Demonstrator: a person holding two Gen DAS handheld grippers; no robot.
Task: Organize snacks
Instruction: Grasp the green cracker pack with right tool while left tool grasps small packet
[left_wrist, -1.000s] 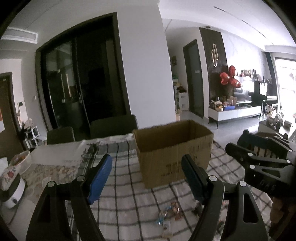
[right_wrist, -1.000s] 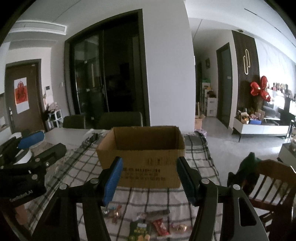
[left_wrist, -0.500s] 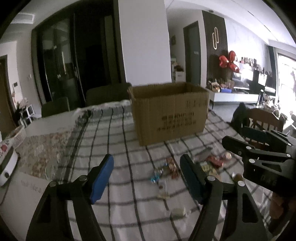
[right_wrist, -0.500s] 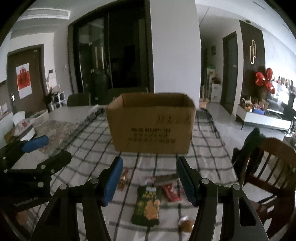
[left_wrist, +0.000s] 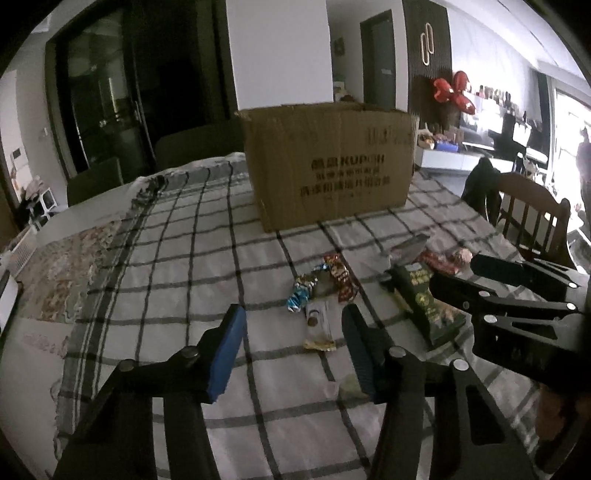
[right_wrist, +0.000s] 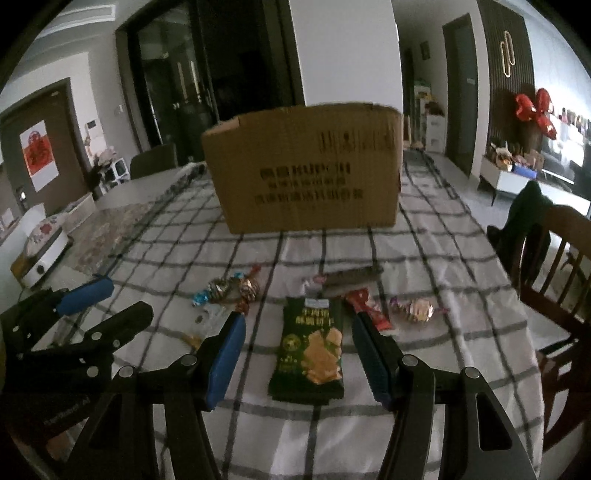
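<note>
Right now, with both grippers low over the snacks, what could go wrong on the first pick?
1. The right gripper frames the flat green chip bag; its pads may slide off or crush it.
2. The left gripper, jaws closing on nothing, sits by clustered candies and could scatter them.
3. The two grippers are close and might collide.

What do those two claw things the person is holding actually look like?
Both look alike. The left gripper and the right gripper each have two flat black arms with an open frame, joined by round silver bolts, and each ends in two ribbed blue pads. Seen from the side in the right view, the left one bears faint pale lettering on its black body. No cables or sleeves show.
</note>
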